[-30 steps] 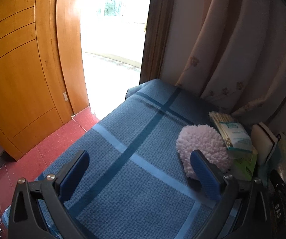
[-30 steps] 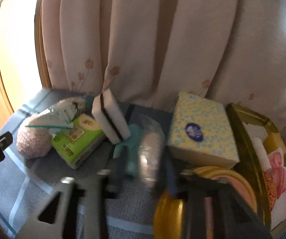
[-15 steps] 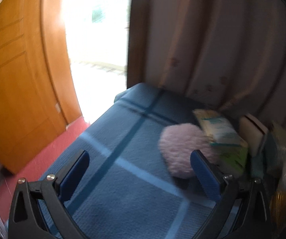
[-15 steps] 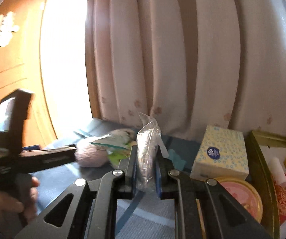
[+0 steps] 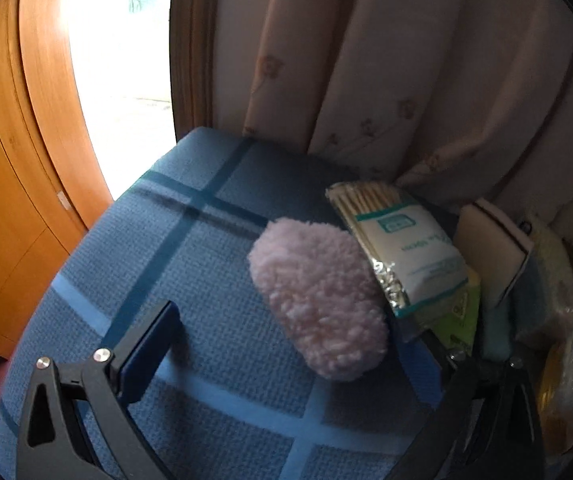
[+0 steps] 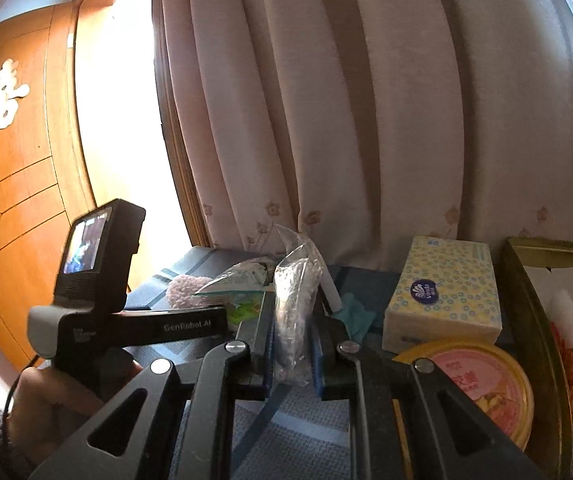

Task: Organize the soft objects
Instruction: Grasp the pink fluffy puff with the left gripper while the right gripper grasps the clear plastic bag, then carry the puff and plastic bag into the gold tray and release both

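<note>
A fluffy pink pad lies on the blue checked cloth, between the fingers of my open left gripper. My right gripper is shut on a clear plastic packet and holds it upright above the cloth. The pink pad also shows small in the right wrist view, behind the left gripper's body.
A cotton swab pack lies on a green pack beside a white sponge. A yellow tissue pack, a round gold tin and a gold tray sit right. Curtains hang behind; the wooden door is left.
My right gripper has lifted the clear packet up off the cloth. My left gripper has moved right and closer, so the pink pad now sits between its fingers.
</note>
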A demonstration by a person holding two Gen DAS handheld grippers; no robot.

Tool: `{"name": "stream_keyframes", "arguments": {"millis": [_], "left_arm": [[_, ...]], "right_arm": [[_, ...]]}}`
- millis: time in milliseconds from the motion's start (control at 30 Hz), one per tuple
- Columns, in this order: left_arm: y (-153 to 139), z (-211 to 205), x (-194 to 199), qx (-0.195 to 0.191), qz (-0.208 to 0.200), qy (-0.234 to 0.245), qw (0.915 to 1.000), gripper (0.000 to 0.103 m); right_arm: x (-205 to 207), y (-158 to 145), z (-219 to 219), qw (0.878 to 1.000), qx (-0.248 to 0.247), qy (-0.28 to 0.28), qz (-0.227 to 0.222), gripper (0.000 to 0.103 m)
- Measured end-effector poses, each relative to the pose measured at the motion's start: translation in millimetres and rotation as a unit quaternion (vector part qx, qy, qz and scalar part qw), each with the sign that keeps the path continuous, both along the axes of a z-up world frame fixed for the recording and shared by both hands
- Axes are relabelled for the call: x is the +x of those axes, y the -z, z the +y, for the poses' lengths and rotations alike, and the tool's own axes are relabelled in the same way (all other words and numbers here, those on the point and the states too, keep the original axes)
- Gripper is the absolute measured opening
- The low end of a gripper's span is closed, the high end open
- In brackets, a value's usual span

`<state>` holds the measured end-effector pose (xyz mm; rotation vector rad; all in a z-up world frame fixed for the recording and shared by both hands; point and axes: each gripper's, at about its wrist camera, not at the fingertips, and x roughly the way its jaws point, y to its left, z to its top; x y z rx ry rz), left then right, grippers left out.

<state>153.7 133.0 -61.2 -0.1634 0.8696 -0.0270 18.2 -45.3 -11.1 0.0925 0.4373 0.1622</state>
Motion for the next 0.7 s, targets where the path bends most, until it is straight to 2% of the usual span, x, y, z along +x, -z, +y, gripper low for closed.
{"name": "stream_keyframes", "arguments": {"millis": [33, 100, 133, 200, 300, 400, 567, 700], "left_arm": [[-1.9, 0.5, -1.6, -0.01, -0.007, 0.007, 0.9999, 0.08], [-2.8, 2.3, -4.8, -0.039, -0.016, 0.032, 0.9986, 0.038], [-3.6, 4.4, -7.1, -0.064, -0.022, 0.045, 0.9967, 0.032], [-5.3, 7.1, -11.4, -0.077, -0.028, 0.04, 0.9959, 0.024], [-12.7, 13.6, -29.0, -0.08, -0.055, 0.017, 0.9951, 0.022], [-25.1, 21.8, -51.2, -0.074, -0.109, -0.012, 0.9912, 0.021], [-38.9, 26.1, -80.8, -0.043, -0.187, -0.062, 0.9795, 0.021], [-48.4, 13.4, -101.2, -0.005, -0.239, -0.072, 0.9682, 0.021]], "right_arm": [[-0.1, -0.1, -0.4, 1.0, 0.003, -0.001, 0.0, 0.016], [-1.0, 0.6, -0.5, 1.0, 0.007, -0.003, 0.002, 0.016], [-0.1, 1.6, -0.6, 1.0, 0.006, -0.003, 0.003, 0.016], [0.0, 1.7, -0.2, 1.0, 0.005, -0.001, 0.002, 0.016], [0.5, 1.7, -0.3, 1.0, 0.006, -0.003, -0.003, 0.016], [-2.0, 0.9, 0.4, 1.0, 0.011, -0.009, -0.01, 0.016], [-11.6, -3.9, 0.7, 0.999, 0.015, -0.019, -0.038, 0.016], [-18.8, -6.4, 4.0, 0.998, 0.001, -0.018, -0.054, 0.016]]}}
